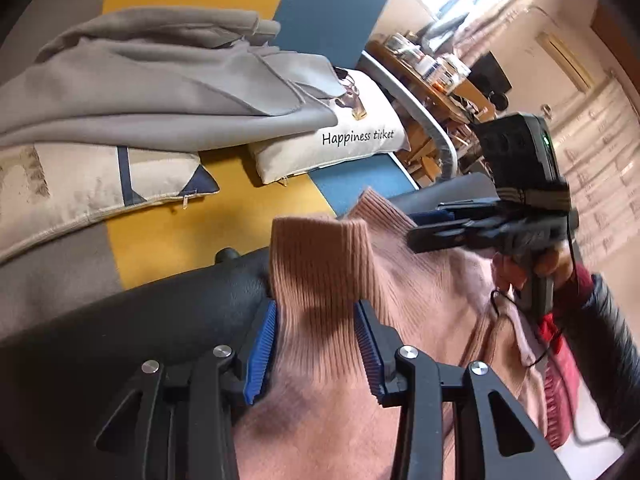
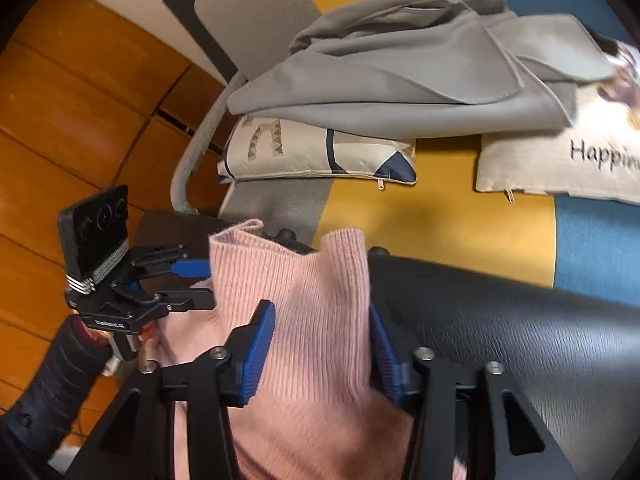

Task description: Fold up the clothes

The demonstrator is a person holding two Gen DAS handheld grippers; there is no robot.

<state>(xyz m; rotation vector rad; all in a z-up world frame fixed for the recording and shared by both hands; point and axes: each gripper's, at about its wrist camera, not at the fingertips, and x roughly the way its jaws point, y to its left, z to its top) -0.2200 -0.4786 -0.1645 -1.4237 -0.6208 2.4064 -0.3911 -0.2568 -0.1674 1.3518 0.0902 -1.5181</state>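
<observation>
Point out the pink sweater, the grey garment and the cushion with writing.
pink sweater (image 1: 320, 264): left wrist view, ribbed edge.
grey garment (image 2: 400, 92): right wrist view, middle fold.
cushion with writing (image 1: 352, 148): left wrist view, front face.

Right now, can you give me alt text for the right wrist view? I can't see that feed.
The right tongs are clamped on a pink ribbed sweater, held up over a black leather seat. At left, the left tongs grip the same sweater. Behind lie a grey garment and two cushions on a yellow, blue and grey surface.
</observation>
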